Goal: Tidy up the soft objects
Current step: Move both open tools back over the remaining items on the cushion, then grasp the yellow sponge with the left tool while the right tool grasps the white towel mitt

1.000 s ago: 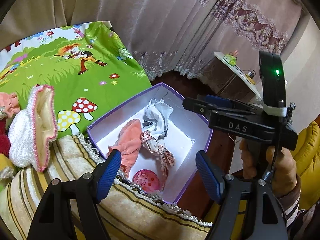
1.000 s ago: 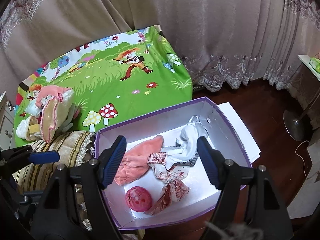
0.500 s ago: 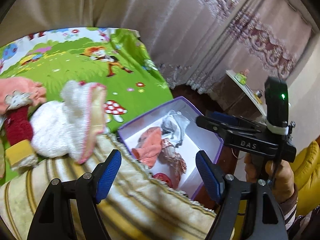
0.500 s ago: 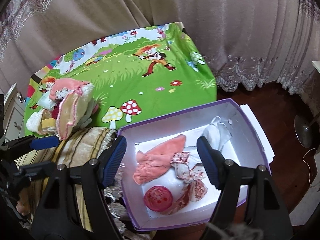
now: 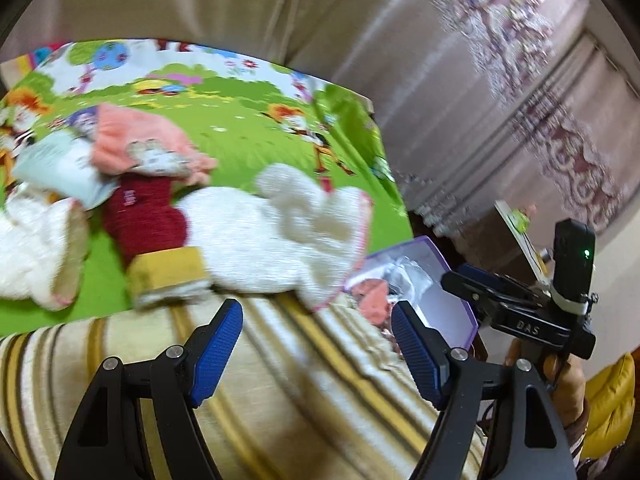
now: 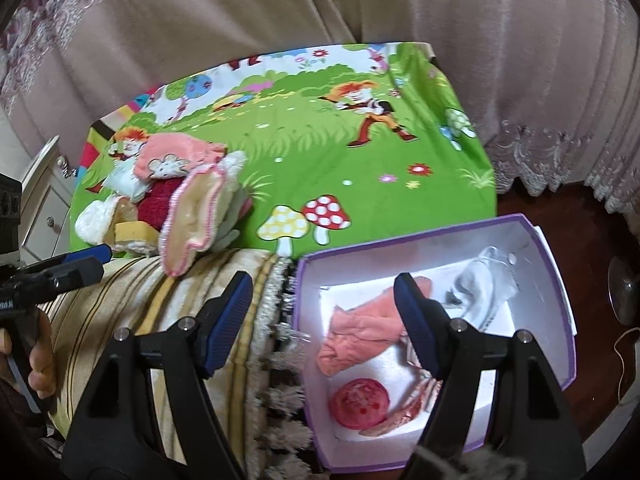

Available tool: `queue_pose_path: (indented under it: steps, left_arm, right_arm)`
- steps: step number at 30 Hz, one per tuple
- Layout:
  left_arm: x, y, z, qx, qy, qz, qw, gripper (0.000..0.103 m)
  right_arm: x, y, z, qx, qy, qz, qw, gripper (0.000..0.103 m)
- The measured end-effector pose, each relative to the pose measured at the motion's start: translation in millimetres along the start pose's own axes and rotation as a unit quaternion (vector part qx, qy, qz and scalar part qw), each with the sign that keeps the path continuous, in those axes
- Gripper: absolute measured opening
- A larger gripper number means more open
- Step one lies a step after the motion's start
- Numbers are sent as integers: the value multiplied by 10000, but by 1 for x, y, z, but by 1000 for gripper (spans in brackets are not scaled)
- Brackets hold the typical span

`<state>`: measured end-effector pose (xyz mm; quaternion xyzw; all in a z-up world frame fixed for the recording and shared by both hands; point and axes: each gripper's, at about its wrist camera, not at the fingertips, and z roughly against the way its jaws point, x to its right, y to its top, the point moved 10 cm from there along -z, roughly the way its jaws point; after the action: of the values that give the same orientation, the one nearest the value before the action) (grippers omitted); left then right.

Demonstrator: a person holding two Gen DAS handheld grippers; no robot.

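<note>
While both grippers hang over the near edge of the bed with their blue pads wide apart and nothing between them, neither touches any of the soft things. The left gripper (image 5: 316,344) tilts downward above a striped beige blanket (image 5: 280,392), its view blurred; the right gripper (image 6: 324,320) points more steeply down, straddling the blanket's tasselled fringe (image 6: 280,360) and the wall of a purple-edged box (image 6: 560,304). A hand (image 6: 38,354) shows at the left edge of the right wrist view, wrapped round the left tool's handle, and the other hand (image 5: 568,388) grips the right tool in the left wrist view.

The pile of soft objects lies on a green cartoon play mat (image 6: 320,152) beyond the blanket — a fluffy white hat with pink trim (image 5: 280,236), a dark red knitted piece (image 5: 148,216) with a mustard cuff, a pink garment (image 5: 136,140) on top and another white fluffy item (image 5: 36,252) to the left. Inside the box (white within) sit a salmon-pink cloth (image 6: 360,332), a grey-white cloth (image 6: 484,284) toward the far corner, a round pink ball (image 6: 362,402) near the front wall and a patterned fabric piece (image 6: 412,404) beside the ball.

Mauve curtains (image 6: 360,8) with a lace hem hang behind the mat — dark wooden floor (image 6: 600,380) shows to the right of the box, and a pale drawer unit (image 6: 40,200) stands at the far left.
</note>
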<state>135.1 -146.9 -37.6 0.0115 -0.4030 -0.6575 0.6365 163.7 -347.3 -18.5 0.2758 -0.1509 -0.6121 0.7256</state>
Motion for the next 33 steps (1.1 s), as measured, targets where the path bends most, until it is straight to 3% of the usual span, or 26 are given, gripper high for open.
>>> queue_pose_path:
  steps: [8, 20, 33]
  left_arm:
    - [-46, 8, 17, 267, 404, 436, 9979, 78]
    - [-85, 5, -3, -89, 1089, 983, 9891, 79]
    - [-102, 15, -40, -510, 1300, 1410, 9801, 82]
  right_arm:
    - [-40, 11, -13, -57, 336, 268, 9991, 76]
    - [-87, 30, -53, -278, 797, 383, 9957, 76]
    - [-108, 43, -100, -582, 892, 295, 9939, 76]
